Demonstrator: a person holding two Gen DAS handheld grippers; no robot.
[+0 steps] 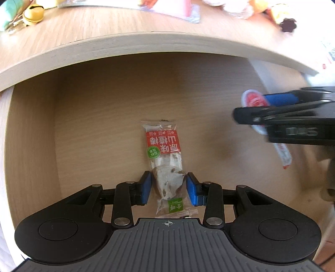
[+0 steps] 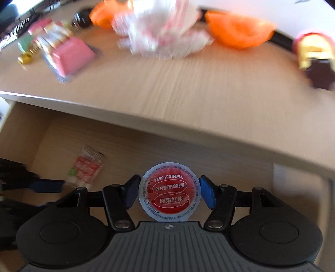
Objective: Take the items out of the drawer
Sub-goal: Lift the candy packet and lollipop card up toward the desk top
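Note:
The drawer (image 1: 33,129) stands open under the desk edge. A clear snack packet with a red label (image 1: 163,146) lies lengthwise on its floor. My left gripper (image 1: 169,188) has its blue pads pressed to the packet's near end, which looks pinched between them. My right gripper (image 2: 169,194) is shut on a round cup with a red "KEEP IT SIMPLE" lid (image 2: 170,192), held above the drawer. From the left wrist, that right gripper (image 1: 251,105) shows blurred at the right with the cup (image 1: 252,100) in it. The packet (image 2: 85,169) also appears at the right view's lower left.
A red and white sachet (image 1: 284,155) shows below the right gripper. On the desk top (image 2: 188,87) above the drawer lie a gold bell (image 1: 33,13), a pink packet (image 2: 71,56), a white plastic bag (image 2: 163,31), orange items (image 2: 238,31) and a yellow and red toy (image 2: 314,52).

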